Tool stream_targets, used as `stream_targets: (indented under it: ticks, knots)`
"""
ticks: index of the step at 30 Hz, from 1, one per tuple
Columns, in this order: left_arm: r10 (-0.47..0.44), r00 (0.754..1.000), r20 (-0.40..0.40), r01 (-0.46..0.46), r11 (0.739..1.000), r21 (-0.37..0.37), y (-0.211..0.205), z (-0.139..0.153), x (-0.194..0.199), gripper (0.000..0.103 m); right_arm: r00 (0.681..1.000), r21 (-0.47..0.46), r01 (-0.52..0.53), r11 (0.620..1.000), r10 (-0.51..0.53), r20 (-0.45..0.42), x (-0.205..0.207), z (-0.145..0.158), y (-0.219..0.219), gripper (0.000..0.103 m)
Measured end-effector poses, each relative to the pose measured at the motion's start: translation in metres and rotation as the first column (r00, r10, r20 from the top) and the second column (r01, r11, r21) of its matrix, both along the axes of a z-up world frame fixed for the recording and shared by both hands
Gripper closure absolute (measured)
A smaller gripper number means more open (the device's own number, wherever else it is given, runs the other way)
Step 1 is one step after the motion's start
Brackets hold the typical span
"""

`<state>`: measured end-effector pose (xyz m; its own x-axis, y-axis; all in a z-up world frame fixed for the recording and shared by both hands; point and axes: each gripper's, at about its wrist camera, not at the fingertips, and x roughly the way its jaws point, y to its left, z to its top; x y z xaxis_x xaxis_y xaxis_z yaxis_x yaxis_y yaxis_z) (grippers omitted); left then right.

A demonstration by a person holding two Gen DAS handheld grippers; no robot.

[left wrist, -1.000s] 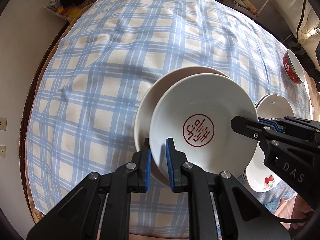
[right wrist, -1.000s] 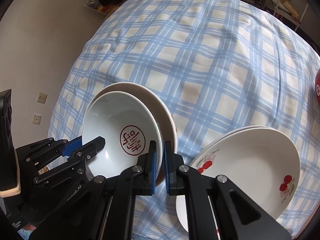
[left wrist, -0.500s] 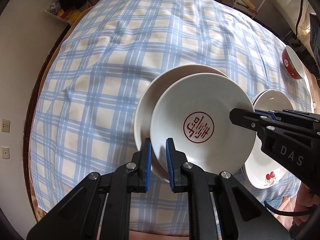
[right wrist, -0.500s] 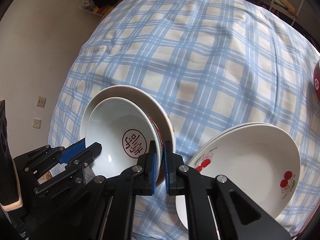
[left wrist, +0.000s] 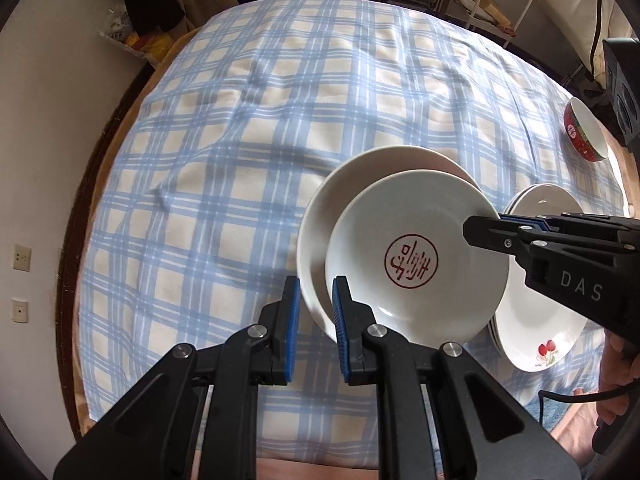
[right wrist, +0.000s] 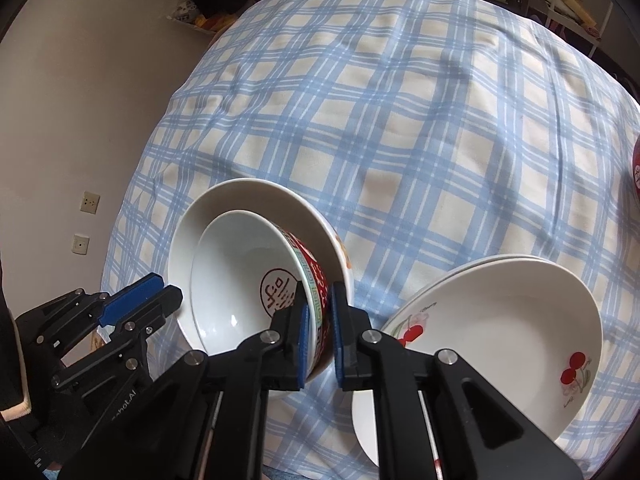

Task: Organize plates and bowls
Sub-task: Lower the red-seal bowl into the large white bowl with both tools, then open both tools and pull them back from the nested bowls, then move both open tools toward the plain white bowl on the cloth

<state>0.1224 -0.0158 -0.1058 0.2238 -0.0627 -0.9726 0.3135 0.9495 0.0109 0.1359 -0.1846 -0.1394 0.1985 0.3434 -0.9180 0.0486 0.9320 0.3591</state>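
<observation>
1. A blue and cream checked tablecloth (left wrist: pixel 240 160) covers the table and fills most of both wrist views.
2. A stack of white cherry-print plates (right wrist: pixel 500 340) lies at the lower right of the right wrist view; in the left wrist view it sits at the right edge, behind the right gripper.
3. A plain white plate (left wrist: pixel 332 204) is tilted at centre right of the left wrist view, directly behind the bowl.
4. A white bowl with a red seal mark inside (left wrist: pixel 412 260) and a red patterned outside nests against that plate, lifted off the cloth.
5. The left gripper (left wrist: pixel 313 312) is clenched over the near rims of the plate and bowl together, at lower centre.
6. The right gripper (right wrist: pixel 319 332) has the bowl's wall between its blue pads; its jaws are just starting to part.
7. A small red bowl (left wrist: pixel 584 132) stands apart at the upper right of the left wrist view.
</observation>
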Motion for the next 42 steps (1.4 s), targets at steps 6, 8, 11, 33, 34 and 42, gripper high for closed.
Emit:
stream_targets:
  ticks: [6,8,11,33,34,42]
  knots:
    - [0.015,1.000,-0.002,-0.015,0.999,-0.033,0.002,0.003,-0.001,0.085,0.999,-0.012,-0.027,1.000,0.028,0.019,-0.001,0.009,0.002,0.092]
    - [0.032,0.999,-0.002,-0.032,0.998,-0.050,0.002,0.007,0.000,0.084,1.000,-0.012,-0.010,1.000,0.010,0.027,-0.002,0.016,-0.002,0.092]
    - [0.049,0.998,0.029,-0.047,0.998,-0.048,-0.001,0.016,0.002,0.077,0.999,0.000,0.007,1.000,-0.007,0.044,-0.001,0.028,-0.010,0.092]
    - [-0.071,0.980,0.186,0.083,0.995,-0.055,-0.120,0.066,0.035,0.013,0.973,-0.119,0.168,0.979,-0.145,0.179,-0.010,0.069,-0.143,0.009]
    - [-0.087,0.977,0.195,0.099,0.994,-0.053,-0.129,0.065,0.035,0.013,0.970,-0.119,0.182,0.976,-0.159,0.182,-0.010,0.070,-0.153,0.009]
    - [-0.099,0.977,0.191,0.116,0.990,-0.080,-0.191,0.049,0.053,0.013,0.945,-0.137,0.278,0.951,-0.245,0.216,-0.013,0.068,-0.225,0.008]
